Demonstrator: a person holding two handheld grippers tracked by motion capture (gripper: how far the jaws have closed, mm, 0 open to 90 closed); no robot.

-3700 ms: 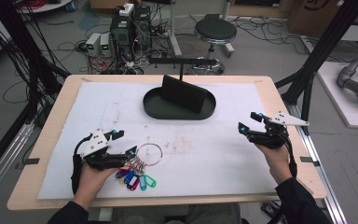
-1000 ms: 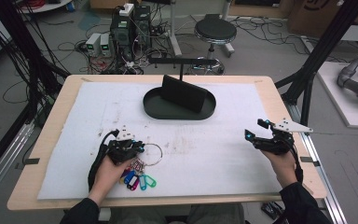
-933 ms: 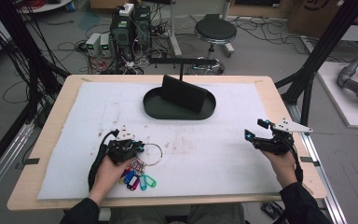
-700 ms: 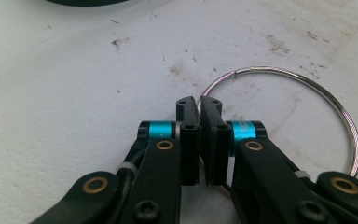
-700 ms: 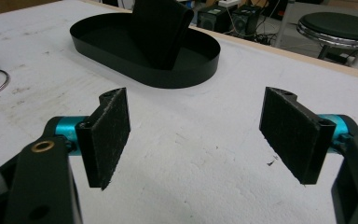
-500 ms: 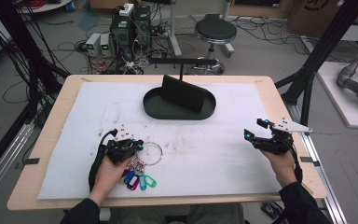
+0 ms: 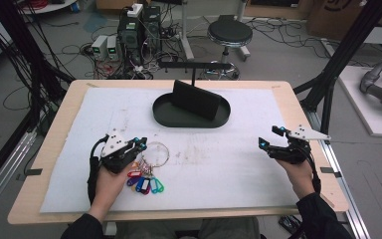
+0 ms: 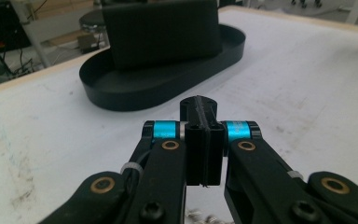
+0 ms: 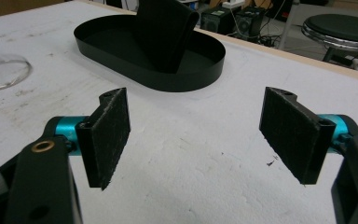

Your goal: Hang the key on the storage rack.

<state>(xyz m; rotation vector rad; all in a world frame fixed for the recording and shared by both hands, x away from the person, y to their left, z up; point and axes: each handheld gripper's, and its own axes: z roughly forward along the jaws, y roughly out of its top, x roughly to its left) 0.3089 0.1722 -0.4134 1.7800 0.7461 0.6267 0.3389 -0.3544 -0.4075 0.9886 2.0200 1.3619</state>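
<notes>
Left gripper view: fingers (image 8: 204, 140) pressed together, holding nothing visible.

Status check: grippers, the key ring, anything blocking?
Left gripper shut, at the key ring; grip unconfirmed. Right gripper open, empty. Path to black tray unobstructed.

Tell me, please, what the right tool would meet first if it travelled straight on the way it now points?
Probably the black oval tray. In the right gripper view the right tool, jaws wide open, looks over bare white mat toward the tray's near wall, which sits a little left of centre, so it might only graze it.
</notes>
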